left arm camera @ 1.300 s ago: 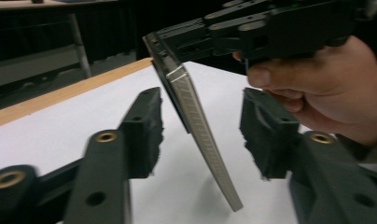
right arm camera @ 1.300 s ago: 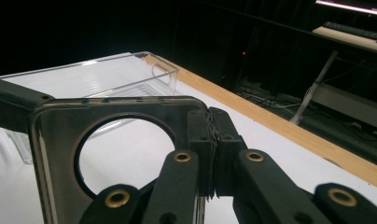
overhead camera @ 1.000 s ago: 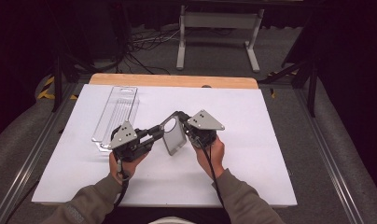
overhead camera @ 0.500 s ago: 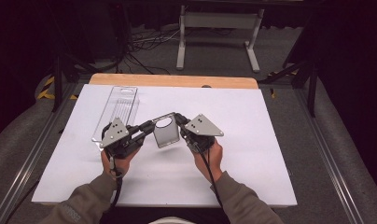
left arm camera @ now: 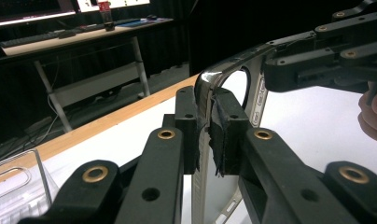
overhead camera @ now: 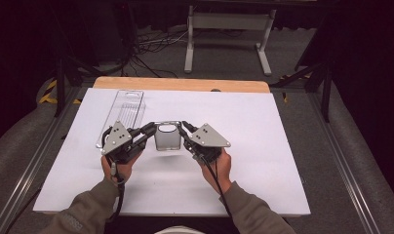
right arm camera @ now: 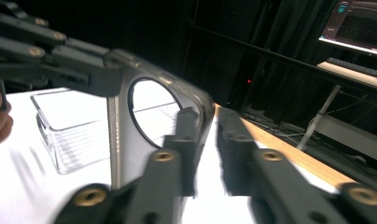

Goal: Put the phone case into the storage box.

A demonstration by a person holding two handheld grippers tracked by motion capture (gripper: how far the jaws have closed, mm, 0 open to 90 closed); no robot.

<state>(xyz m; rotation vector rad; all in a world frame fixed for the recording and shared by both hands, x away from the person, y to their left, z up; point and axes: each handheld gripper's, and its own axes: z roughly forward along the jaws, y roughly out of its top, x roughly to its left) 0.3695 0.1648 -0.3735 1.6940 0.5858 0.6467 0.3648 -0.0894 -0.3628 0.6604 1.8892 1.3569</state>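
Clear phone case (overhead camera: pixel 167 137) held between tools: left tool (overhead camera: pixel 147 130) clamps its left edge, right tool (overhead camera: pixel 184 127) released at its right.

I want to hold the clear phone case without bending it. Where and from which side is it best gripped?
Grip the phone case by its side rims near the top corners, one gripper from each side. The rim is the stiffest part; the back is thin. The left gripper is shut on the rim this way. The right gripper straddles the other rim.
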